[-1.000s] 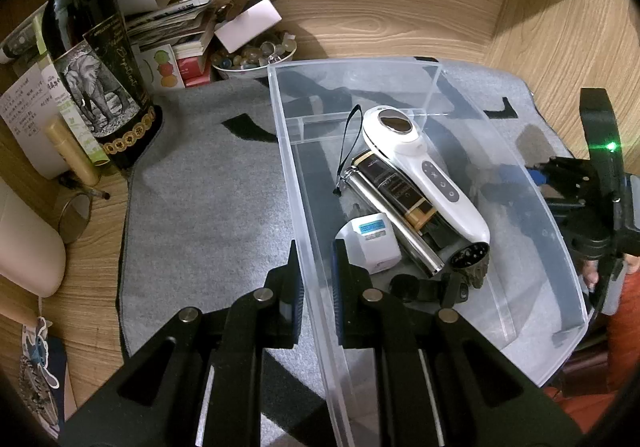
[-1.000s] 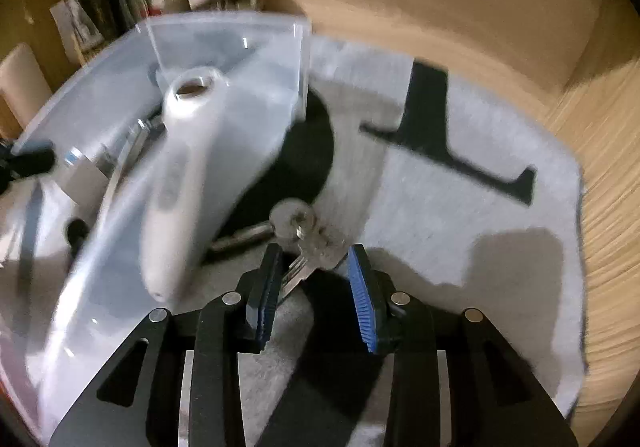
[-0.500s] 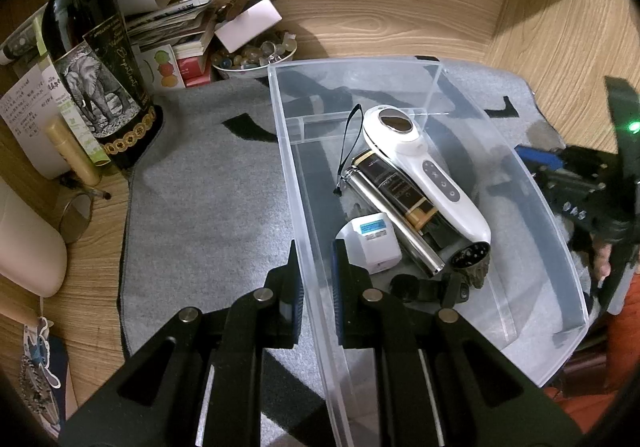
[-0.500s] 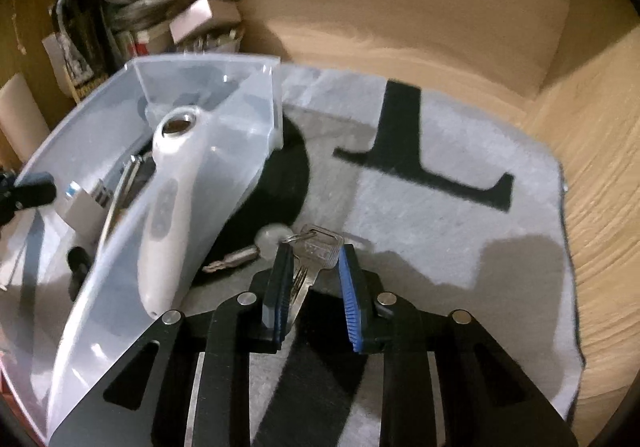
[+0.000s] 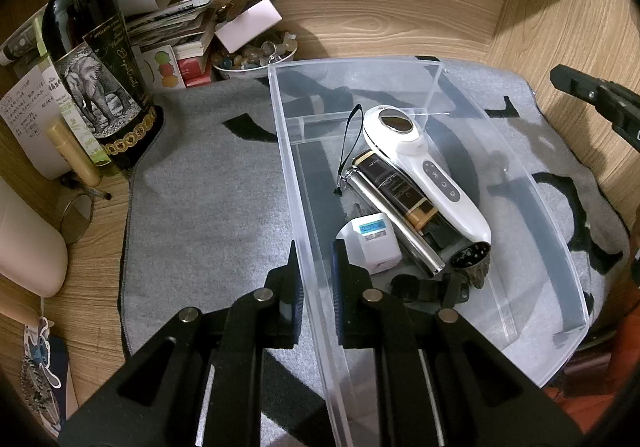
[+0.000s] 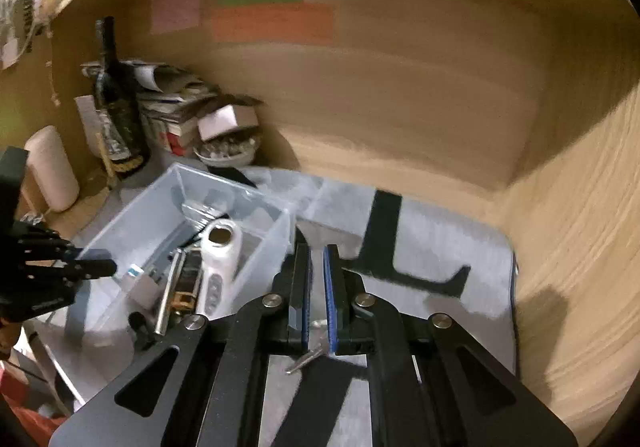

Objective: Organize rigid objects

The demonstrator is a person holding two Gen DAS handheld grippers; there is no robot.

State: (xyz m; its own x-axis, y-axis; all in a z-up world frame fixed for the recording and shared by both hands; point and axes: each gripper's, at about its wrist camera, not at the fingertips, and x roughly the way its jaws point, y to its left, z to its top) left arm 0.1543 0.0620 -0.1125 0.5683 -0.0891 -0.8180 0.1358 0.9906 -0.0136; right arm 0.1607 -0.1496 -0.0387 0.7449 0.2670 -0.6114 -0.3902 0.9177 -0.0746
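Presently, left gripper (image 5: 316, 279) pinches clear bin (image 5: 560, 247) left wall, lower centre | bin holds white handheld device (image 5: 424, 171), long axis upper-left to lower-right, round head at upper end | right gripper (image 6: 317, 297) nearly closed on keys (image 6: 306, 358), low centre, blade pointing lower-left, above grey mat (image 6: 440, 247).

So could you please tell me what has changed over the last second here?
The right gripper closed on the keys and lifted them off the grey mat; a key tip hangs below its fingers. The left gripper still clamps the clear bin wall, and the bin's contents are unmoved.
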